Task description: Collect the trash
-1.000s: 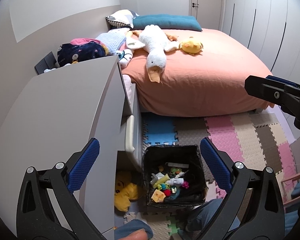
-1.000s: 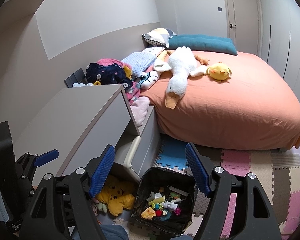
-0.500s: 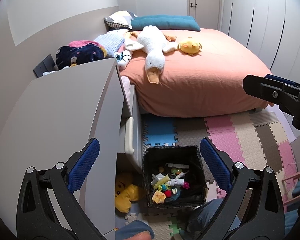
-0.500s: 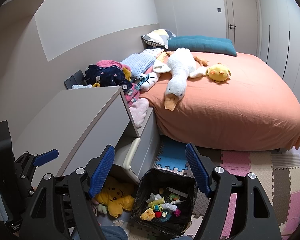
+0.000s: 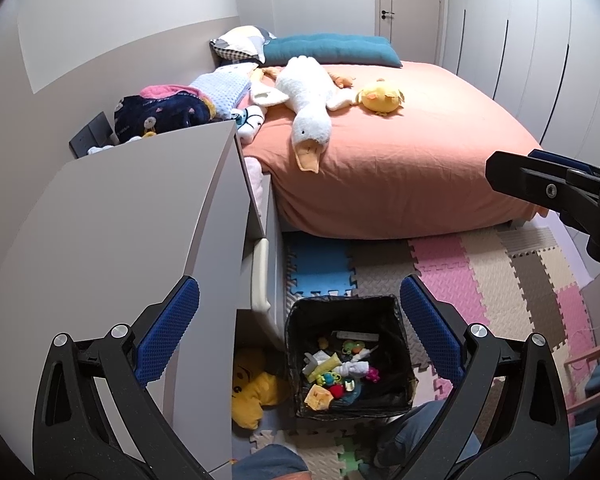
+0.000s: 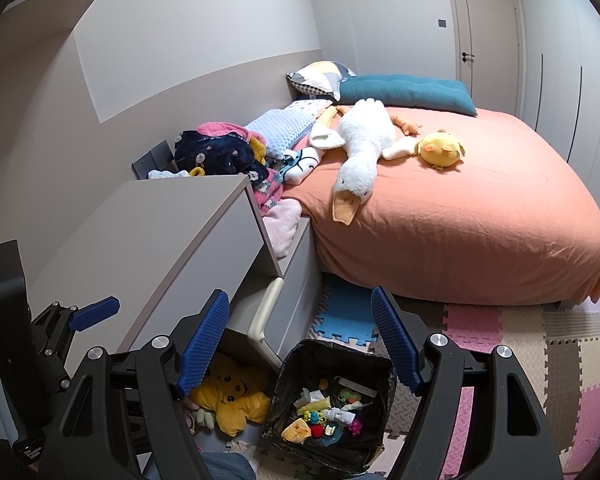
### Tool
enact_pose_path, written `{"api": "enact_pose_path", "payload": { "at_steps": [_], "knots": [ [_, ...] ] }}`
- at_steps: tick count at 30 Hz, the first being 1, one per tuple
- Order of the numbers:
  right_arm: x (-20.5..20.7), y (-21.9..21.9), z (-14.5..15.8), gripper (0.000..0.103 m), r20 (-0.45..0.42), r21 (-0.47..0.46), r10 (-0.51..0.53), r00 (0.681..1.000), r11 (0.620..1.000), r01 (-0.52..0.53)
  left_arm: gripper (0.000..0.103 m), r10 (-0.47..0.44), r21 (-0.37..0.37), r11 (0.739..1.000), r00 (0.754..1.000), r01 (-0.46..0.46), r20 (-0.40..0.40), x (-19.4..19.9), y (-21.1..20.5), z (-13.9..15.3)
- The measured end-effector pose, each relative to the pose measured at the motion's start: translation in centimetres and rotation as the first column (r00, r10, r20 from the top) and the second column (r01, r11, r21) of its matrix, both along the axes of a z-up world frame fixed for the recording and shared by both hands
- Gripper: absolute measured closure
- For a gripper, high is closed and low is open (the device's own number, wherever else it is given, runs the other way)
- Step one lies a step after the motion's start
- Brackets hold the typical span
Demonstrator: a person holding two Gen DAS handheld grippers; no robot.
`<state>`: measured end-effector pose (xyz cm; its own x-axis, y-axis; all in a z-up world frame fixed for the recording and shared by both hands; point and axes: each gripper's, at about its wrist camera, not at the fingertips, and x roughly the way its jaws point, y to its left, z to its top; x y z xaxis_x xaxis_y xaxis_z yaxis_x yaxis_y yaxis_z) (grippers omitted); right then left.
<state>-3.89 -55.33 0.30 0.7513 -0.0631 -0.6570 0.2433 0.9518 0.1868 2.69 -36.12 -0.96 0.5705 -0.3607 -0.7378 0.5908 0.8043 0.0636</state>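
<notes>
The trash bin (image 5: pixel 350 354), a square one lined with a black bag, stands on the foam puzzle mat (image 5: pixel 488 268) at the foot of the grey desk (image 5: pixel 132 216), with the bed's (image 5: pixel 400 152) near corner beyond it. Inside lies a heap of small bright trash (image 5: pixel 336 376): a crumpled white wrapper, a yellow scrap, red, green and pink bits; what each piece is cannot be made out. In the right wrist view the bin (image 6: pixel 332 404) is partly covered by a blue pad, and its far rim is cut by the fingers. Left of the bin a yellow plush (image 5: pixel 252 394) lies half hidden under the desk. The left gripper (image 5: pixel 296 330) hangs above the bin with its jaws wide apart and nothing between them; the right gripper (image 6: pixel 300 338) is likewise spread and empty, and shows only as a black and blue piece at the right edge of the left view. A denim-clad knee (image 5: pixel 416 424) pokes in just below the bin. Against the earlier frames nothing has shifted: bin, trash and both grippers sit as they did. On the bed beyond the bin lie a white goose plush (image 5: pixel 308 108) and a yellow chick plush (image 5: pixel 380 98). No readable writing shows anywhere.
</notes>
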Motion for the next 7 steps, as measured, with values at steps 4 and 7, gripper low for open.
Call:
{"api": "enact_pose_path", "payload": {
  "at_steps": [4, 7],
  "knots": [
    [-0.05, 0.04, -0.04, 0.029, 0.0, -0.002, 0.001, 1.0, 1.0, -0.001, 0.006, -0.001, 0.002, 1.0, 1.0, 0.001, -0.004, 0.09, -0.14, 0.0],
    [-0.07, 0.08, -0.06, 0.029, 0.001, -0.001, -0.001, 1.0, 1.0, 0.001, 0.006, -0.006, -0.003, 1.0, 1.0, 0.006, 0.006, -0.1, -0.23, 0.0]
  ]
}}
